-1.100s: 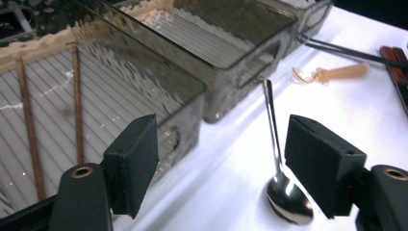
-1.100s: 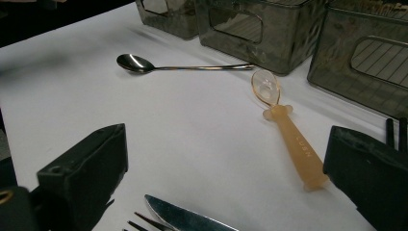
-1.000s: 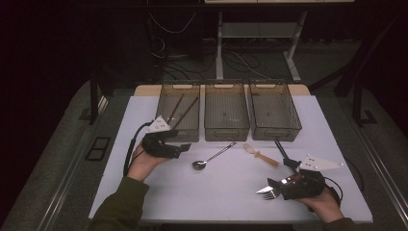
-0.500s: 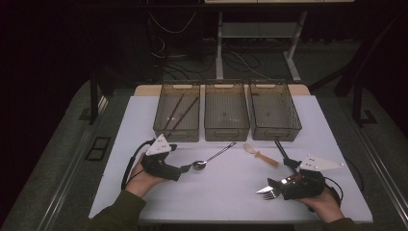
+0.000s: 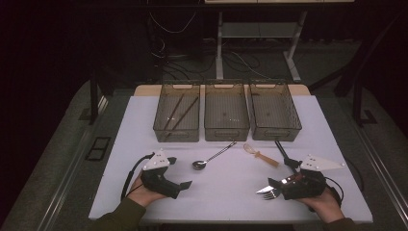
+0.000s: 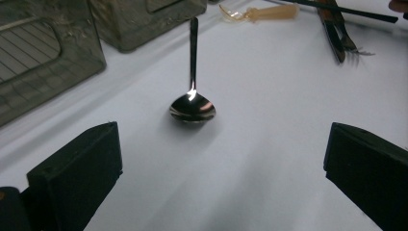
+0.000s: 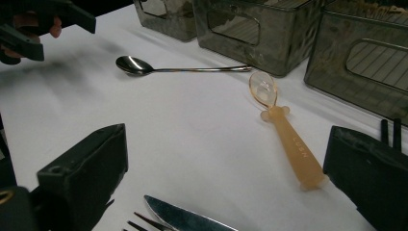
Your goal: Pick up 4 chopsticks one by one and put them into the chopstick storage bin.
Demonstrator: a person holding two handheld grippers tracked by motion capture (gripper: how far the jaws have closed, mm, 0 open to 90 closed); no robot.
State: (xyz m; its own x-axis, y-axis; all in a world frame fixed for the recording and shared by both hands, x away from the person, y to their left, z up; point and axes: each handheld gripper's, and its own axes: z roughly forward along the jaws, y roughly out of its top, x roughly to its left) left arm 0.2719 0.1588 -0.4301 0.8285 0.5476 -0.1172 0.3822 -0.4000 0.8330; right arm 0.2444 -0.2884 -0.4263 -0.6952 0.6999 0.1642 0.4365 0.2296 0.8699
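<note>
Standing at the near edge of the white tabletop (image 5: 231, 192), I see a person's two hands, each with a gripper. The left gripper (image 5: 185, 185) sits low at the near left, its black fingers (image 6: 77, 173) spread wide with nothing between them; they have just been opening. Straight ahead of those fingers, a little way off on the bare tabletop, lies the metal spoon (image 6: 192, 107), bowl toward the gripper and handle running away toward the bins. From above, the spoon (image 5: 211, 158) lies slanted, its bowl near the left gripper and its handle tip close to the middle bin.

At the near right the right gripper (image 5: 274, 185) rests by the tabletop's edge, its fingers (image 7: 82, 178) also wide apart and closed on nothing. A knife (image 7: 187, 219) and a fork (image 5: 270, 194) lie on the tabletop just at its tips. Beyond them lies an orange plastic spoon (image 7: 288, 139), bowl toward the bins, and beside it, to the right, a pair of dark chopsticks (image 5: 284, 153).

Farther back three see-through bins stand side by side in a row. The left bin (image 5: 177, 131) holds two chopsticks (image 5: 179, 113) lying along its length. The middle bin (image 5: 226, 132) and the right bin (image 5: 275, 134) stand just beside it.
</note>
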